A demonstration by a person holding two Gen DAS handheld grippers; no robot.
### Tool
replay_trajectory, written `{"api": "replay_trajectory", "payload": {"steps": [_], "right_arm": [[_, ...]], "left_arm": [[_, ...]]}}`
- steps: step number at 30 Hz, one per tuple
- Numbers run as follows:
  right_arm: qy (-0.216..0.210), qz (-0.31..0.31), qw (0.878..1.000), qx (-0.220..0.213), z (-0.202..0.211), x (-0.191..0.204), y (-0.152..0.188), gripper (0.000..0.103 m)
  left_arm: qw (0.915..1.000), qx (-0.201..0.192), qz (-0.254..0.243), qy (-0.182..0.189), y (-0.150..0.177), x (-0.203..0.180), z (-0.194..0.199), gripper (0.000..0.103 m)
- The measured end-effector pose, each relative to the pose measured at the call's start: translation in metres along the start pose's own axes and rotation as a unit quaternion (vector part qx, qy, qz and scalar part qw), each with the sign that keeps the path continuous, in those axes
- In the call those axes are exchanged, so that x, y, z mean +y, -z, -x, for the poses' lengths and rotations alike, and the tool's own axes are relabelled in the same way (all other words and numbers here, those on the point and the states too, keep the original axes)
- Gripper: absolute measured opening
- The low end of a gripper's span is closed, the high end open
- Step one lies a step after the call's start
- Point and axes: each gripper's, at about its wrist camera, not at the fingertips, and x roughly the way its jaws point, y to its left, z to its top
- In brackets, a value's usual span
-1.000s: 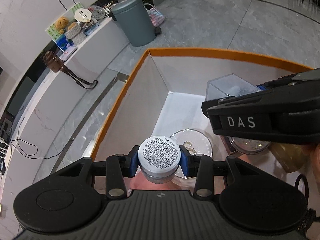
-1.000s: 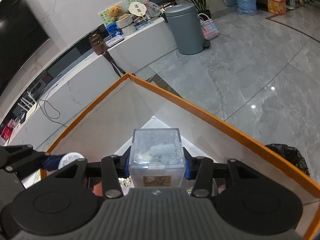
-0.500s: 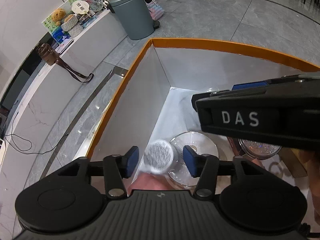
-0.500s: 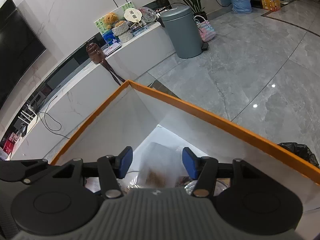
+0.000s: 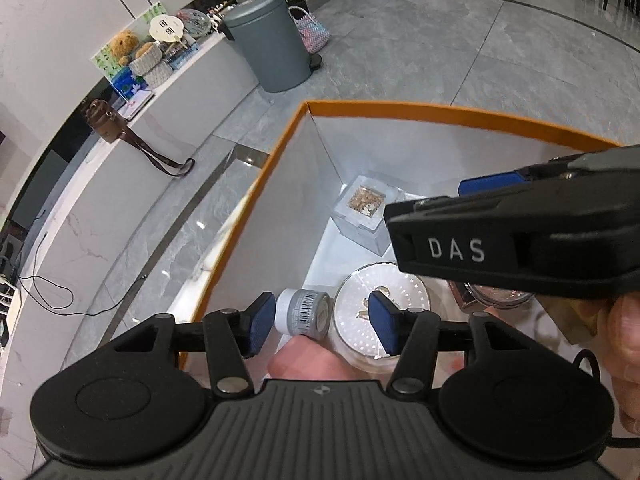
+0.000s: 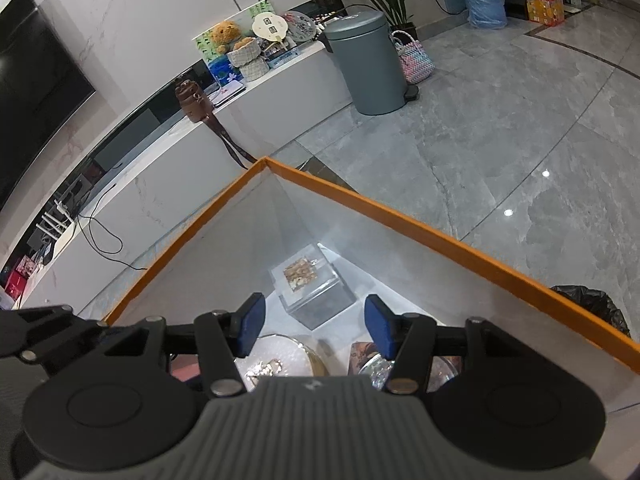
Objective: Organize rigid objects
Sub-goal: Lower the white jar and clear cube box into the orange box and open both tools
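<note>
Both tongs have let go: the small jar [image 5: 304, 312] now lies by the orange-rimmed box's [image 5: 400, 110] left wall, the clear cube [image 6: 312, 292] in its far corner, left tongs [image 5: 322, 322] and right tongs [image 6: 312, 324] hovering open, angled downward.

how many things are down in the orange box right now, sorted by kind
clear square case: 1
small grey jar, on its side: 1
round clear containers: 2
total: 4 that show in the orange-rimmed box; the right gripper hides part of the floor, so more may lie under it
</note>
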Motion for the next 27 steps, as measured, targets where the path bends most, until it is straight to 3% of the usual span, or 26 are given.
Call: {"api": "replay_trajectory", "payload": {"steps": [27], "right_arm": [[-0.004, 0.049, 0.998, -0.047, 0.081, 0.031, 0.009, 0.056]], "left_arm": [[0.9981, -0.041, 0.013, -0.044, 0.039, 0.007, 0.095, 0.066]]}}
